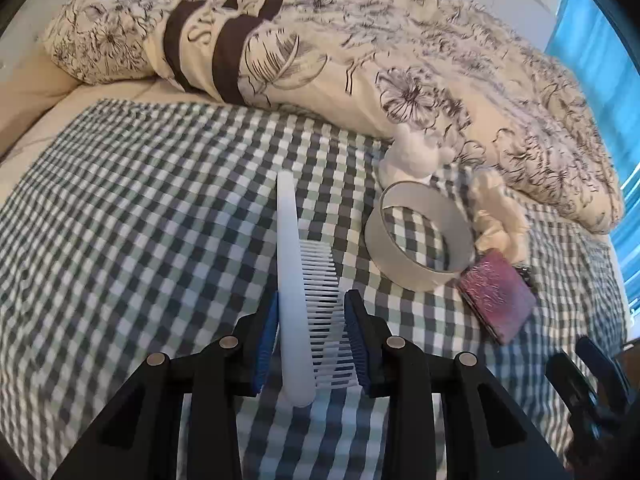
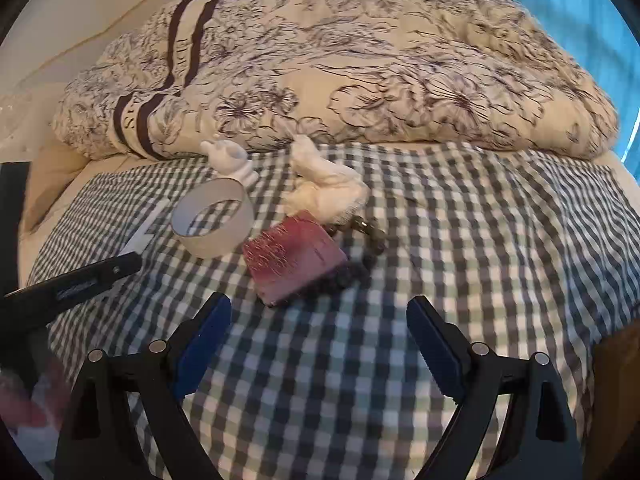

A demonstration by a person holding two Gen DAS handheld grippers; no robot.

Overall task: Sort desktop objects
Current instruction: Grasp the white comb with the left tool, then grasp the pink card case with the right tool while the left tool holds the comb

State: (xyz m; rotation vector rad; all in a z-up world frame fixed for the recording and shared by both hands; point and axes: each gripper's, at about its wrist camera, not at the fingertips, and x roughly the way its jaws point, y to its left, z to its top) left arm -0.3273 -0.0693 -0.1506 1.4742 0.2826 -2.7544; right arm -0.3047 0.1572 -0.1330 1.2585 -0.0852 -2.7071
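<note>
Blue-padded fingers of the left gripper (image 1: 311,344) are closed onto a white comb (image 1: 294,280), one pad against the spine and the other against the tips of the teeth. The comb points forward along the fingers, its spine to the left and its teeth to the right, over the checked cloth (image 1: 140,220) spread on the bed.

The right gripper (image 2: 320,344) stands wide apart and holds nothing; only checked cloth shows between its pads. It sits short of a pink glittery block (image 2: 294,256), not touching it.

Left wrist view: a grey ring (image 1: 420,236) lies on the cloth just right of the comb, with a white figurine (image 1: 416,156) behind it, a cream plush toy (image 1: 500,212) to its right, and the pink block at its near right edge. The right gripper appears only as a dark blurred shape at the lower right corner.

Right wrist view: the same group lies ahead and to the left. This view alone shows a small dark object (image 2: 368,232) beside the block, too blurred to identify. It shows the left gripper from the side as a black finger at the left edge, with the comb's far end projecting beyond it toward the ring. A flower-printed duvet (image 2: 360,68) is heaped along the far side of the cloth in both views.
</note>
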